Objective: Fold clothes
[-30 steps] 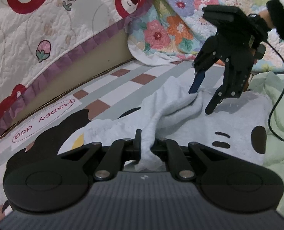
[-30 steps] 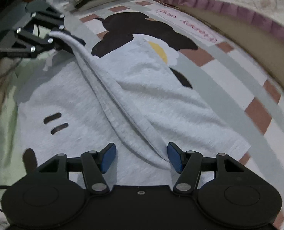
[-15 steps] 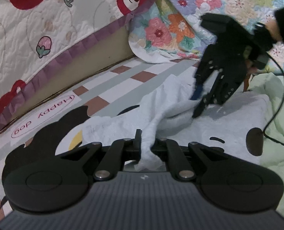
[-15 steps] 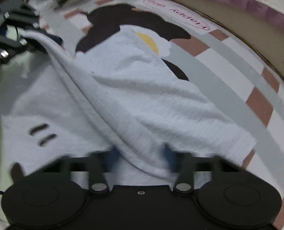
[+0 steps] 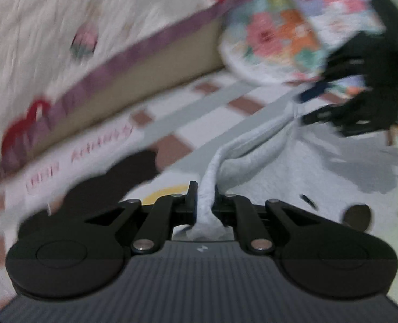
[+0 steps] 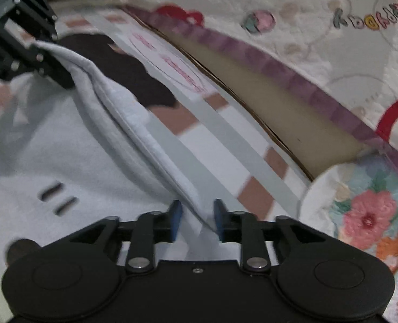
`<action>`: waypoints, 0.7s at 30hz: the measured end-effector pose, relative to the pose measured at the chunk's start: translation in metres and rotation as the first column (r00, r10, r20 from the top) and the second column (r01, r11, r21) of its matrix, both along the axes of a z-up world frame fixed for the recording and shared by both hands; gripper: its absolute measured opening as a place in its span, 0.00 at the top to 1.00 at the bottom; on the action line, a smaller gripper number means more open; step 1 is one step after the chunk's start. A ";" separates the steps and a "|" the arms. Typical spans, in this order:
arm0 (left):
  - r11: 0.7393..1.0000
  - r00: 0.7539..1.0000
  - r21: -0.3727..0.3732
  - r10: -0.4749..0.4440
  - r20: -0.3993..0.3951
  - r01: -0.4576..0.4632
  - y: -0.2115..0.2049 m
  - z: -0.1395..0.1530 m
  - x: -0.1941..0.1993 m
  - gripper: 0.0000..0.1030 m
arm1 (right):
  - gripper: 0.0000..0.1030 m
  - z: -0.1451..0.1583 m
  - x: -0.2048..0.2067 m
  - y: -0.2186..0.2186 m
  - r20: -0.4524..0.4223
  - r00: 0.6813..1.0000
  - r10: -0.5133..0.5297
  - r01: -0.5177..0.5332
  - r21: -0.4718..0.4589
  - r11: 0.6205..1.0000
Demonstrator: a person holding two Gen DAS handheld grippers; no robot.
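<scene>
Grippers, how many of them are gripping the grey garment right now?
2. The left gripper pinches one end of the grey garment's raised fold, the right gripper its other end.

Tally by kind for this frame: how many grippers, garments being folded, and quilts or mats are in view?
Grippers: 2, the left gripper and the right gripper.
Garments being folded: 1, the pale grey garment.
Quilts: 2, the bear-print quilt and the floral quilt.
Mats: 1, the checked mat.
Total: 6.

Bear-print quilt (image 6: 320, 13) with purple trim, floral quilt (image 5: 285, 35), checked cartoon mat (image 6: 226, 145).
</scene>
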State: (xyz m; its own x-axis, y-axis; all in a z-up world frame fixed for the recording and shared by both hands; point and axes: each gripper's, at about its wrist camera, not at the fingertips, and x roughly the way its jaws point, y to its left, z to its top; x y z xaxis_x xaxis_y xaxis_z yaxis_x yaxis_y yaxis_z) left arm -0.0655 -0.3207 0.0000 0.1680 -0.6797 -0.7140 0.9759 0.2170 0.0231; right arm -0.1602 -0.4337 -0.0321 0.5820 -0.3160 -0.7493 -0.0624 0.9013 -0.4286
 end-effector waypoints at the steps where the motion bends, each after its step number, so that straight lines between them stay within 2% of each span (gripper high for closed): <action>1: 0.999 1.000 0.030 0.019 -0.020 -0.018 -0.005 -0.013 0.006 0.93 | 0.71 -0.003 0.002 -0.004 -0.001 1.000 -0.020 0.020 -0.016 1.000; 4: 0.999 0.999 0.038 0.029 -0.033 -0.028 -0.004 -0.038 0.013 0.88 | 0.65 -0.018 -0.022 -0.033 0.014 0.987 -0.158 0.156 0.089 0.984; 6: 0.999 0.998 0.015 0.044 -0.040 -0.043 0.000 -0.044 0.019 0.80 | 0.63 -0.021 -0.043 -0.052 0.028 0.966 -0.258 0.247 0.204 0.947; 8: 0.996 0.993 -0.021 0.085 -0.081 -0.087 0.004 -0.044 0.032 0.78 | 0.63 -0.018 -0.065 -0.065 0.060 0.941 -0.333 0.298 0.319 0.900; 11: 0.979 0.979 -0.085 0.178 -0.098 -0.187 0.009 -0.037 0.053 0.78 | 0.60 -0.012 -0.078 -0.068 0.122 0.921 -0.370 0.294 0.403 0.866; 14: 0.955 0.963 -0.140 0.248 -0.100 -0.261 0.020 -0.025 0.070 0.80 | 0.55 -0.014 -0.063 -0.057 0.129 0.934 -0.332 0.245 0.445 0.861; 17: 0.966 0.961 -0.189 0.128 -0.245 -0.176 0.035 -0.013 0.071 0.80 | 0.53 -0.016 -0.047 -0.046 0.131 0.946 -0.296 0.198 0.489 0.850; 19: 0.978 0.956 -0.193 0.021 -0.291 -0.080 0.035 -0.015 0.056 0.79 | 0.54 -0.025 -0.029 -0.039 0.101 0.954 -0.282 0.191 0.522 0.832; 21: 0.983 0.943 -0.183 -0.064 -0.327 0.003 0.032 -0.020 0.043 0.78 | 0.54 -0.039 -0.009 -0.037 0.065 0.957 -0.282 0.211 0.509 0.834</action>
